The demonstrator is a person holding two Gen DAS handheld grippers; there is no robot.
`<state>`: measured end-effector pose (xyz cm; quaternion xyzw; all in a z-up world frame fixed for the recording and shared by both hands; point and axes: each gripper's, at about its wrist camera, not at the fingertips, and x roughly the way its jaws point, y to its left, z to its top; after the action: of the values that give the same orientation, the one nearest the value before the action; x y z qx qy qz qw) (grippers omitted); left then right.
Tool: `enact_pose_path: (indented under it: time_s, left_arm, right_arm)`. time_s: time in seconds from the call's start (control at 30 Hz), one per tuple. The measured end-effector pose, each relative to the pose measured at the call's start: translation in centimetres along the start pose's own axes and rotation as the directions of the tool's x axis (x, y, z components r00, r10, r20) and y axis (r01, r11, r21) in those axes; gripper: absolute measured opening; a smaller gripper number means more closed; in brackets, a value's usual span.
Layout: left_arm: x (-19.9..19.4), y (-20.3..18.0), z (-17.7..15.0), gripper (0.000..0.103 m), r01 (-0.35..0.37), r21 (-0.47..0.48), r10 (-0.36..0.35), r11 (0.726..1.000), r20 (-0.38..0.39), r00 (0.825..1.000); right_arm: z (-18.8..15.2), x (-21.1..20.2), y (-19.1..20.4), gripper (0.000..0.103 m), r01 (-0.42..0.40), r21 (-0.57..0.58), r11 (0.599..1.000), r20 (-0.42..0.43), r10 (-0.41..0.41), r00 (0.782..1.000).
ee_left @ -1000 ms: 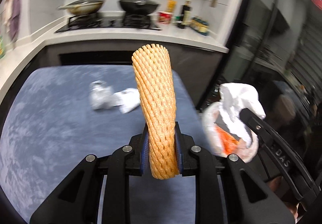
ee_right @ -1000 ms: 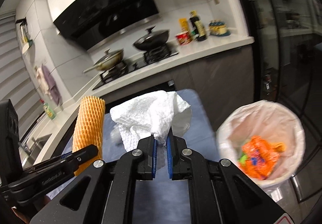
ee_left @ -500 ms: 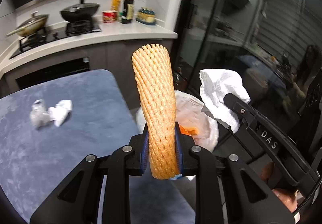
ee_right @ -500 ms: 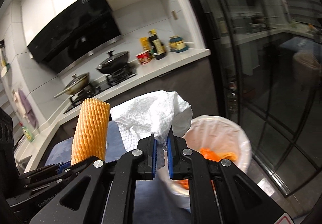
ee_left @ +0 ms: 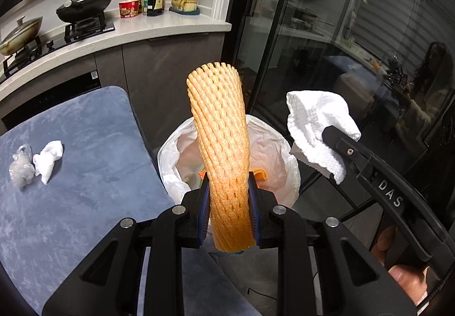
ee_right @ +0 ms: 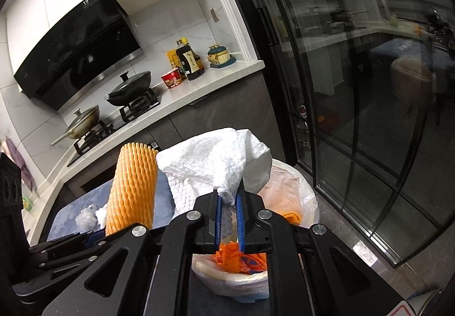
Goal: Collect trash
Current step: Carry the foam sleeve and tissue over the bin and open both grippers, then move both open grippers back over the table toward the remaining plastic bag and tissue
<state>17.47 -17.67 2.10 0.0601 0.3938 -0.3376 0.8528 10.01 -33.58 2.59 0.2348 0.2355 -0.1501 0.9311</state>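
Note:
My left gripper [ee_left: 229, 196] is shut on an orange foam net sleeve [ee_left: 220, 145], held upright over the white-lined trash bin [ee_left: 287, 171]. My right gripper [ee_right: 227, 202] is shut on a crumpled white paper towel [ee_right: 210, 165] and holds it above the same bin [ee_right: 287, 185], which has orange trash inside. The towel [ee_left: 315, 128] and the right gripper's finger show at the right of the left wrist view. The sleeve [ee_right: 132, 188] shows at the left of the right wrist view. A white tissue wad [ee_left: 48, 157] and a clear plastic wad [ee_left: 21, 168] lie on the blue-grey table [ee_left: 85, 188].
The bin stands on the floor just off the table's right edge. A kitchen counter [ee_left: 159, 31] with pans, bottles and a red cup runs behind. Dark glass doors [ee_left: 327, 46] stand to the right.
Both grippers have swung right, off the table, and now hold their loads over the bin. The table wads have slid to the left edge of the left wrist view.

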Motion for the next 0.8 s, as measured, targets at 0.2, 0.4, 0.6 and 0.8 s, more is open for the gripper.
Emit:
enact_pose_path:
  time_s: [0.2,0.4,0.6,0.8]
  left_arm:
    - [1.8,-0.1,0.1,0.024,-0.019,0.004,0.019,1.0,-0.028,0.999]
    - [3.9,-0.2,0.1,0.027,-0.031,0.025,0.033,0.999,-0.054,0.998]
    - [5.3,0.0,0.0,0.042,-0.032,0.025,0.034,0.999,-0.069,0.997]
    - [4.8,0.3,0.3,0.071,-0.058,0.017,0.059,0.998,-0.027,0.998]
  right_arm:
    - [0.0,1.7,-0.3,0.01,0.011,0.001,1.0,-0.03,-0.011,0.999]
    - [-0.2,3.8,-0.6,0.01,0.017,0.001,1.0,-0.06,-0.017,0.998]
    - [-0.5,5.0,-0.1,0.015,0.029,-0.002,1.0,-0.074,-0.029,0.997]
    - [-0.4,4.8,0.1,0.029,0.029,-0.002,1.0,-0.057,-0.029,0.998]
